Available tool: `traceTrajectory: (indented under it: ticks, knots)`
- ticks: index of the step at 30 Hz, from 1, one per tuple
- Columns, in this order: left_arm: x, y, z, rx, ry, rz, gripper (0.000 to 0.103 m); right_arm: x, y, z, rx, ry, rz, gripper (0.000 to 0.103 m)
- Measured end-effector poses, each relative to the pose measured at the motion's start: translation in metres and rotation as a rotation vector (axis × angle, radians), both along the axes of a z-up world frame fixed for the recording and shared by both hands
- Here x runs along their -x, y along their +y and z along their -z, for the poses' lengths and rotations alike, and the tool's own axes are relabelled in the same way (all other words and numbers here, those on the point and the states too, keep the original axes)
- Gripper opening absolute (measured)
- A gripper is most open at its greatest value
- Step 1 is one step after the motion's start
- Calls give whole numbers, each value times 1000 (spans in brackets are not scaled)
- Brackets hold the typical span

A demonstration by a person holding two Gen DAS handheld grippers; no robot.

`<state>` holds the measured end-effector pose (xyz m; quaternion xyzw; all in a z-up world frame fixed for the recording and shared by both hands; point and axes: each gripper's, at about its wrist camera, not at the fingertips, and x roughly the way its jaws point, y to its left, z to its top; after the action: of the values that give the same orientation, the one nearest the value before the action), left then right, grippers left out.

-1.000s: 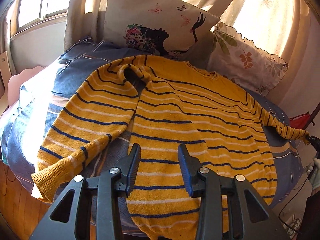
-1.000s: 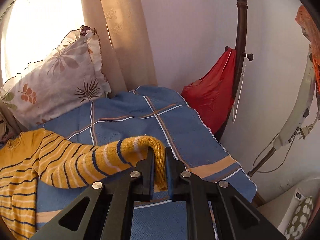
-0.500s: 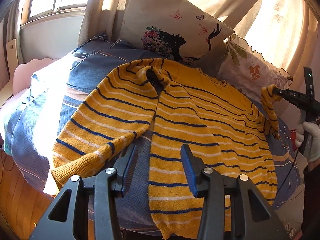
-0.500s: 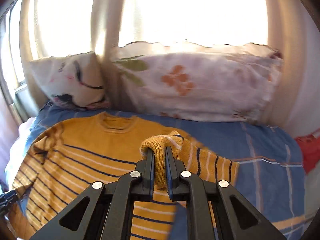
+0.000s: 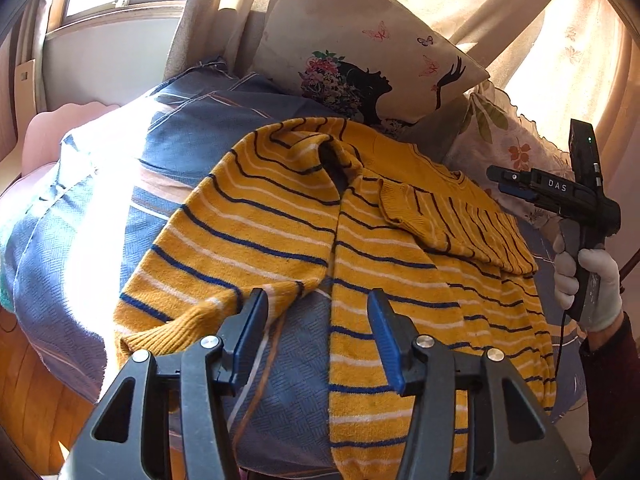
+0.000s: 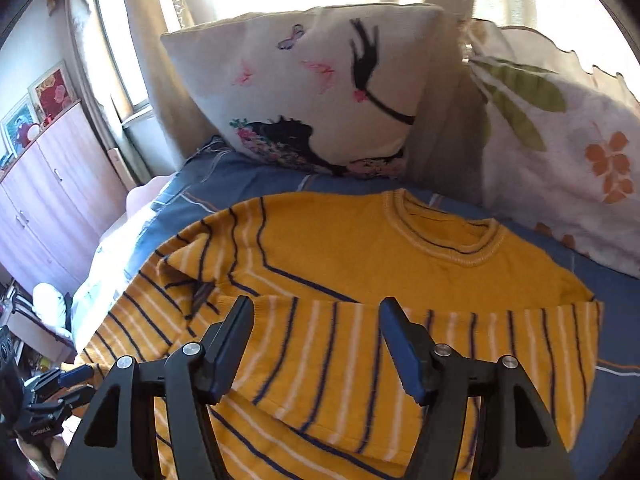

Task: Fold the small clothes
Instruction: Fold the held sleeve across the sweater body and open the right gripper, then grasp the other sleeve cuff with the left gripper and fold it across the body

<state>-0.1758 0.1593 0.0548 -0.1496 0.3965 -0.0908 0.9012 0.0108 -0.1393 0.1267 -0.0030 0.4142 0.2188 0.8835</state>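
In front of both grippers lies a big bed (image 5: 80, 208) with a blue checked cover. Past the grippers, at the far end, two pillows lean up: a butterfly pillow (image 5: 360, 52) and a leaf pillow (image 6: 560, 140).

On the cover, right ahead of the grippers, is the yellow striped sweater (image 5: 400, 272). It lies flat, neck toward the pillows. One sleeve (image 6: 400, 344) is folded across the chest, just past the right gripper (image 6: 316, 344). The other sleeve (image 5: 224, 248) lies out to the side, and its cuff (image 5: 168, 332) is just beside the left finger of the left gripper (image 5: 318, 336).

The left gripper hangs over the sweater with its fingers wide apart and nothing between them. The right gripper is the same: fingers wide apart, holding nothing, just above the folded sleeve.

The sweater looks soft, thick and floppy. It should be light and not slippery, and it will not break. It will sag and bunch if you lift it by one spot. I think the best place to pinch next is the cuff near the left gripper, since the ribbed edge is thick and easy to grab.
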Motion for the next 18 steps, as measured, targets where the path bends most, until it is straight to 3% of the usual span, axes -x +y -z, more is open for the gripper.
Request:
traceTrajectory:
  ticks: [7, 14, 15, 16, 18]
  knots:
    - [-58, -58, -2, 64, 22, 155, 53, 13, -79, 21, 11, 25, 156, 70]
    - [-154, -110, 25, 30, 135, 210, 53, 32, -123, 30, -56, 21, 235, 70]
    - [-164, -115, 32, 8, 154, 207, 40, 37, -126, 29, -54, 9, 234, 70]
    - [-170, -119, 35, -29, 164, 191, 17, 42, -127, 28, -46, -3, 234, 70]
    - [-176, -124, 32, -48, 153, 193, 10, 52, -130, 24, -29, -31, 234, 70]
